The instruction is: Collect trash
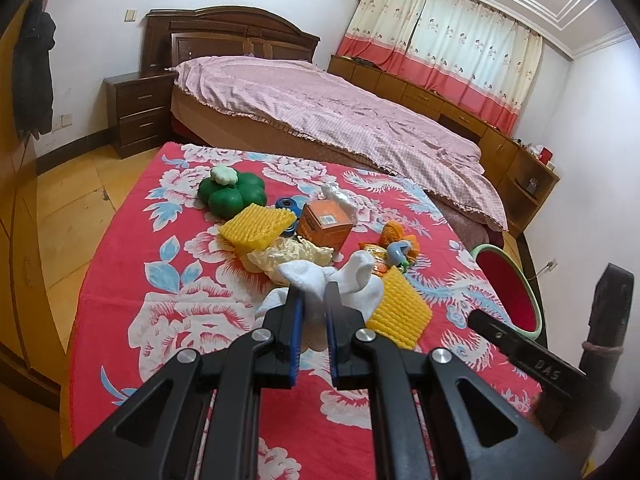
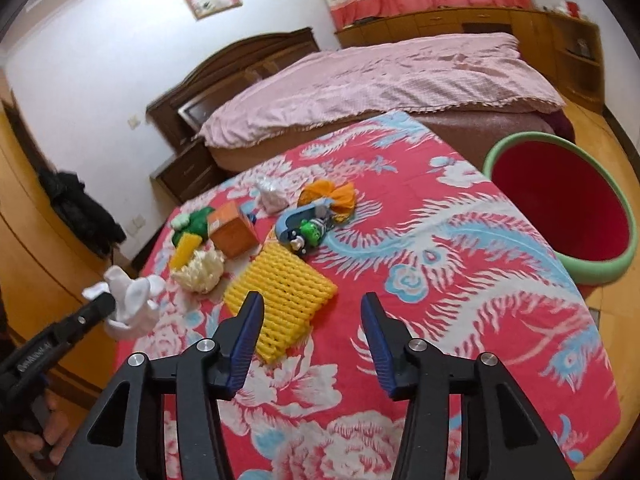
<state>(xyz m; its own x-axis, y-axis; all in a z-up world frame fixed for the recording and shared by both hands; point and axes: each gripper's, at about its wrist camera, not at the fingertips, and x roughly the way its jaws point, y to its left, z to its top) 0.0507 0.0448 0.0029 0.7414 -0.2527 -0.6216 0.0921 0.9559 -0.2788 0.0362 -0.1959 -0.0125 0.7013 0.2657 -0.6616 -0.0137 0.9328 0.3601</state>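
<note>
My left gripper [image 1: 314, 294] is shut on a crumpled white paper towel [image 1: 352, 280] and holds it above the red floral table cover [image 1: 168, 320]. The right wrist view shows that towel [image 2: 132, 304] lifted off the table at the left. My right gripper [image 2: 312, 306] is open and empty, hovering just in front of a yellow foam net [image 2: 280, 300]. A red bin with a green rim [image 2: 560, 208] stands beside the table on the right. More trash lies on the table: a second yellow foam net [image 1: 256, 226], a cream crumpled wrapper [image 1: 288, 256] and an orange box [image 1: 326, 226].
A green flower-shaped object [image 1: 230, 192], a blue toy [image 2: 304, 228], orange cloth [image 2: 332, 198] and a white crumpled bag [image 2: 272, 194] also lie on the table. A bed with a pink cover [image 1: 320, 100] stands behind it, a dark nightstand [image 1: 138, 112] to the left.
</note>
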